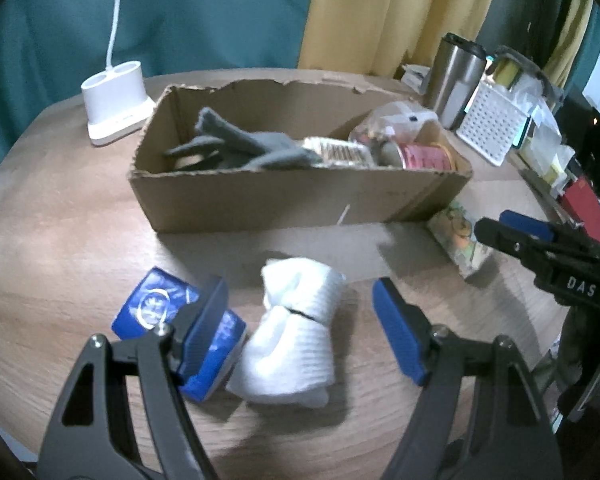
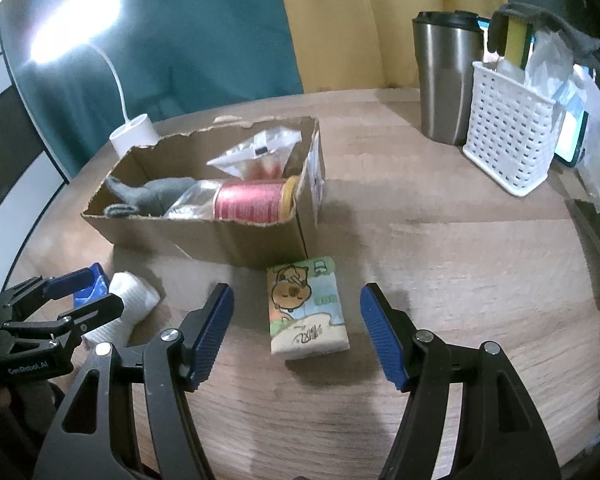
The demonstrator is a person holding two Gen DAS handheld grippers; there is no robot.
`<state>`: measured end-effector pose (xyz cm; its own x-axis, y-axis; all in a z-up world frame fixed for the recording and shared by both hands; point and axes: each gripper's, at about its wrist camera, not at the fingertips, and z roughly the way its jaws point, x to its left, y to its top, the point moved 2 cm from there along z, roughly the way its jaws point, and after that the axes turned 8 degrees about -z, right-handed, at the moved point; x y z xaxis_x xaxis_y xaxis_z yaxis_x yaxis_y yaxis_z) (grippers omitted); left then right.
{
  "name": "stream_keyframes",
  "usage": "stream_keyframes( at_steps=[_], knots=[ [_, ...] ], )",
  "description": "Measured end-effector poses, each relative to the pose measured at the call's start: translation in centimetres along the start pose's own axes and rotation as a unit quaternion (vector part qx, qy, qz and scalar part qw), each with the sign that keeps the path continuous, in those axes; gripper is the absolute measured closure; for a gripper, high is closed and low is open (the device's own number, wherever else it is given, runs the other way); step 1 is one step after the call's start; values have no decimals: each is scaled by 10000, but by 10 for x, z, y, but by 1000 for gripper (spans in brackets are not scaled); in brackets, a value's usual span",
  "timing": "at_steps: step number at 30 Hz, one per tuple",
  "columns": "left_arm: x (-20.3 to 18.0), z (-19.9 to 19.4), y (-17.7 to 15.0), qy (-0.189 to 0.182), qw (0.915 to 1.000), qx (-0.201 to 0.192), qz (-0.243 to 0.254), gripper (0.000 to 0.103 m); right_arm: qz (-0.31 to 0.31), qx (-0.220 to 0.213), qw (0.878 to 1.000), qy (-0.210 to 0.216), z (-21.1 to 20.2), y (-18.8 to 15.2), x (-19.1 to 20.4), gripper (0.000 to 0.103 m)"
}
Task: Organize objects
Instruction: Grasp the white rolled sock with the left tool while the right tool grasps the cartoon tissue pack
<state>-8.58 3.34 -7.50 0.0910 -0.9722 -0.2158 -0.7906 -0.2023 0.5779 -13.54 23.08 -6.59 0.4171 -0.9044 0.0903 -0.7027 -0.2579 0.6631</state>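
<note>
A torn cardboard box (image 1: 284,204) (image 2: 236,236) stands mid-table holding a grey glove (image 1: 240,148), a red thread spool (image 2: 252,200) and a clear bag (image 2: 256,152). My left gripper (image 1: 300,328) is open with its jaws on either side of a rolled white sock (image 1: 296,336) (image 2: 128,308). A blue packet (image 1: 156,308) lies against its left finger. My right gripper (image 2: 296,332) is open around a cartoon tissue pack (image 2: 306,308) (image 1: 460,240) lying in front of the box.
A white lamp base (image 1: 114,104) (image 2: 134,134) stands behind the box at the left. A steel tumbler (image 2: 444,76) (image 1: 456,76) and a white slotted basket (image 2: 508,140) (image 1: 492,124) stand at the back right, beside clutter at the right table edge.
</note>
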Motion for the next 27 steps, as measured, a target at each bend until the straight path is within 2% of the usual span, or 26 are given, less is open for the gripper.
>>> stream_keyframes(
  at_steps=[5,12,17,19,23,27],
  knots=[
    [-3,9,-4,-49,9998,168,78,27,-33,86,10000,20,7,-4,1,34],
    [-8,19,-7,64,9992,242,307,28,-93,237,9997,-5,18,-10,4,34],
    [-8,23,-10,100,9986,261,443,47,-103,306,9995,-54,24,-13,4,34],
    [-8,25,-12,137,9982,242,524,50,-133,266,9995,-62,24,-13,6,35],
    [-6,25,-13,59,9982,189,563,60,-235,293,9992,-100,26,-13,10,55],
    [-5,21,-10,2,9983,112,564,61,-269,300,9991,-93,24,-13,11,55]
  ],
)
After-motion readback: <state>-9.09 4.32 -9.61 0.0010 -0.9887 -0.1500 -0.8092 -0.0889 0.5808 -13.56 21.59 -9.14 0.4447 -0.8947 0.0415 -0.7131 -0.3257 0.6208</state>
